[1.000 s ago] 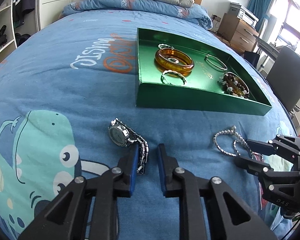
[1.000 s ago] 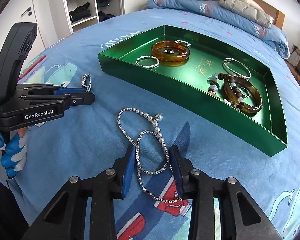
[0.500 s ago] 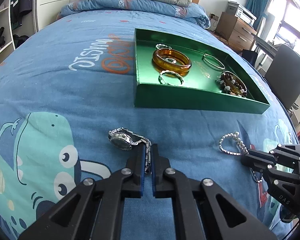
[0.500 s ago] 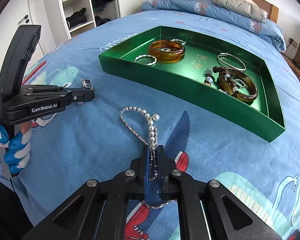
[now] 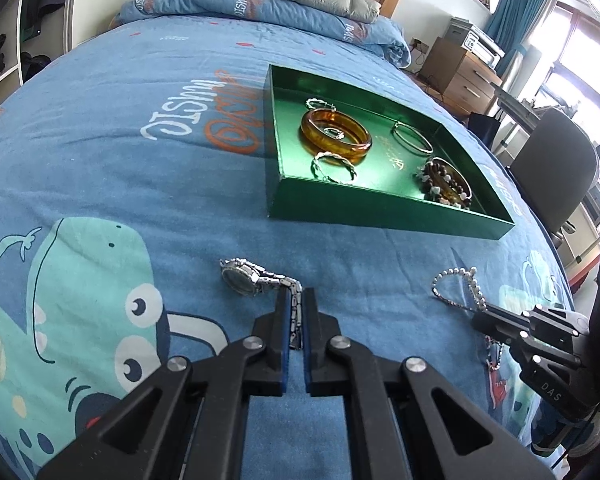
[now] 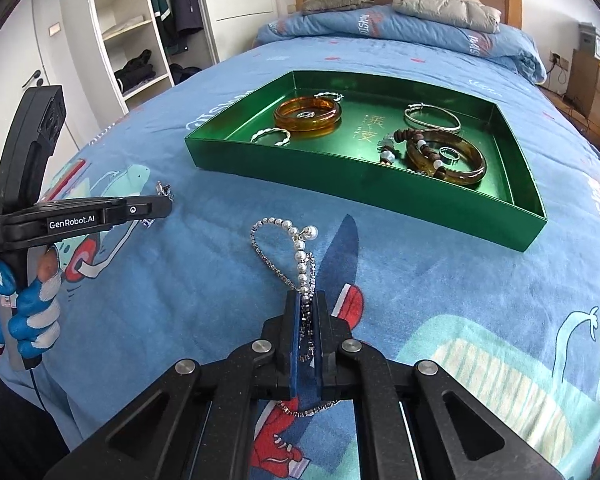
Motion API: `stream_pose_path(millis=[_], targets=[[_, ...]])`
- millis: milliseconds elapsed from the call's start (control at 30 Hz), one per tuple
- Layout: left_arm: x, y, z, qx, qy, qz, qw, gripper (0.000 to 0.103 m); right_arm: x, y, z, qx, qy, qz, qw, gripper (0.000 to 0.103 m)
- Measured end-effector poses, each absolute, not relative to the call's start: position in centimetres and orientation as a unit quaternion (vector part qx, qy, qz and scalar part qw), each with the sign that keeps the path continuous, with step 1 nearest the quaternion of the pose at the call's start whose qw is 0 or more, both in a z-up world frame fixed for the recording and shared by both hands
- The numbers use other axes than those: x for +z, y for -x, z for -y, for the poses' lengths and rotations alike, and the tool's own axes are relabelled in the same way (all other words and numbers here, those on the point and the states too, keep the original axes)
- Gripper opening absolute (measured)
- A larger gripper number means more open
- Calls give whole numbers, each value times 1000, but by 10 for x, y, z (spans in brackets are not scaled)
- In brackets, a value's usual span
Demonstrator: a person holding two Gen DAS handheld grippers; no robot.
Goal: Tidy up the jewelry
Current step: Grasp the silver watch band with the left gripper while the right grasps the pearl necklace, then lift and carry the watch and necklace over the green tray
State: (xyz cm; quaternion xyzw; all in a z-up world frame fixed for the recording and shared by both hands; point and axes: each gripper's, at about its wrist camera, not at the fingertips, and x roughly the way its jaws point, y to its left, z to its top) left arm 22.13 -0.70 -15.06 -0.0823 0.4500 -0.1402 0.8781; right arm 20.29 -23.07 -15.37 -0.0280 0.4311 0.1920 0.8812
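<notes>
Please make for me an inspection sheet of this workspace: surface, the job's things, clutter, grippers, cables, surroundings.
Surface: blue cartoon-print bedspread, covering a bed.
Job's things: silver metal wristwatch and pearl-and-rhinestone necklace lie on the bedspread, outside the green rectangular tray. In the tray: amber bangle with a small ring inside it, twisted silver bracelet, thin silver hoop bangle, brown bangle with a wooden bead bracelet over it.
Clutter: nothing seen.
Grippers: left gripper jaws shut on the wristwatch band; right gripper jaws shut on the necklace.
Cables: dark cable below the gloved hand.
Surroundings: folded grey jackets, open wardrobe, wooden drawers, chair.
</notes>
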Motion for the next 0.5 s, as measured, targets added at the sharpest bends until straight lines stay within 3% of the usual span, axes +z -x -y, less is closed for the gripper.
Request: stream_pose_path(millis=[500], targets=[[-123,-199,-3,-144,80,-430,888,4,-142,-186,246,181,-2,-411,893,4]])
